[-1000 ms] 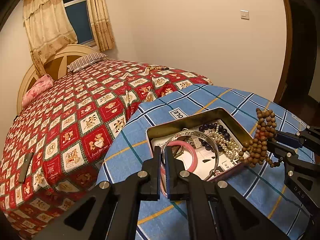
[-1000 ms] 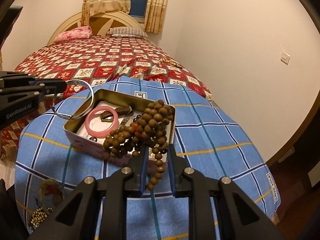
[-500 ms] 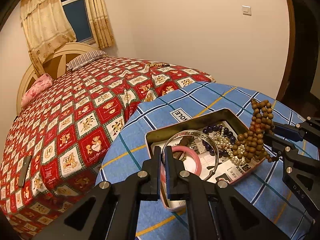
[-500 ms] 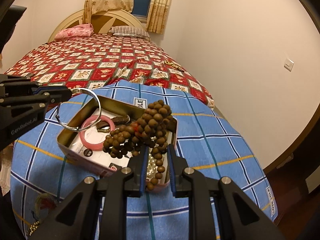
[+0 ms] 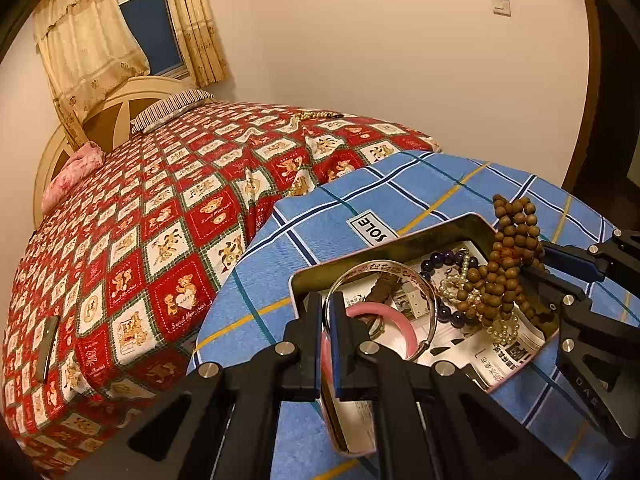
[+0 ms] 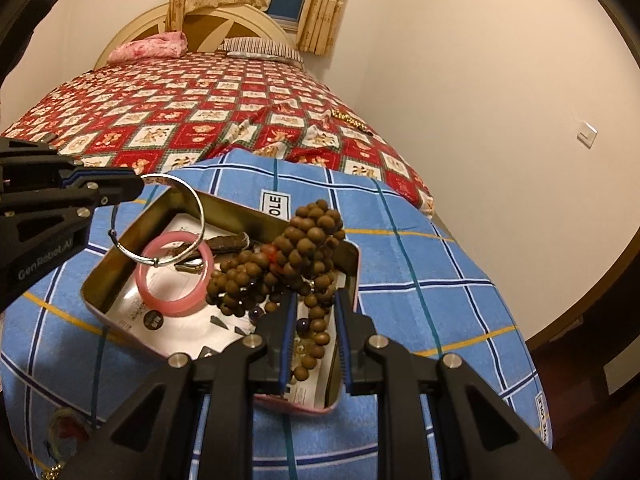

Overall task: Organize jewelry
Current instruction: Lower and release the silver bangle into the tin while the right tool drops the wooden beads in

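Left wrist view: left claw (image 5: 329, 308) pinched tight on the rim of a silver bangle (image 5: 384, 268), hoop hanging just above the open tin (image 5: 400, 244), over a pink bangle (image 5: 396, 320) already lying inside. Thin wire, so jaws almost touching; grip on the near edge likely chosen so the hoop drops flat once let go.

Right wrist view: right claw (image 6: 313, 320) clamped narrowly on a bunched string of wooden beads (image 6: 296, 256), most of the cluster piled above the blue pads, a short tail dangling between the fingers (image 6: 286, 344) toward the tin's floor. Held bunched rather than stretched, probably so the whole string lands within the walls instead of draping over the rim.

Inside the tin: printed paper lining, dark purple beads (image 5: 448, 258), a pearl strand (image 5: 500, 330), a small brown piece beside the pink bangle. Tin resting on a blue plaid cloth (image 5: 360, 188) over the surface, beside a bed under a red patchwork quilt (image 5: 180, 200). More jewelry apparently left out: a gold chain (image 6: 352, 120) on the quilt, something beaded at the cloth's lower left edge, too small to identify.

Both pieces poised over the tin, not yet released; task judged partway done. Next call: lower and open each claw without snagging beads on the bangle.
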The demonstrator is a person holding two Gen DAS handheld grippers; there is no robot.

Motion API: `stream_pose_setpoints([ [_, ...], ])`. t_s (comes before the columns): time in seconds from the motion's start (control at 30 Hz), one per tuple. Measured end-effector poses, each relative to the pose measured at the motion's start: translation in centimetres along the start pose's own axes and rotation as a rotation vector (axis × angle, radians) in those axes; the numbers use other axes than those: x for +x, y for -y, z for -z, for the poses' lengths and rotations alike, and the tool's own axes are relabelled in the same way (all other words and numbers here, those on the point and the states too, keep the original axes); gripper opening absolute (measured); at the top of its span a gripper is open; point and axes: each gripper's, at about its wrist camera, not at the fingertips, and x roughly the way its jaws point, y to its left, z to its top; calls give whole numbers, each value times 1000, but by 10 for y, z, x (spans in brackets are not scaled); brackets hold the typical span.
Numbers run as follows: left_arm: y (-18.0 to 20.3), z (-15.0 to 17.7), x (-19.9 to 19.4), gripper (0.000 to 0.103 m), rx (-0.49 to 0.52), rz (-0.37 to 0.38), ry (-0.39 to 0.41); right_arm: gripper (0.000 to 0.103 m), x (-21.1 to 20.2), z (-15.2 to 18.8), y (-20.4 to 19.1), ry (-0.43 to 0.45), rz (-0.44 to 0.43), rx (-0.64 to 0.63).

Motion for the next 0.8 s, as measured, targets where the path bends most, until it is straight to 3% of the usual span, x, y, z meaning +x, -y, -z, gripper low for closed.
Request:
stream_pose_setpoints([
  [0.8,9,-3,35,3,10,8,-70,21,38,1,-2,-65,-12,-24],
])
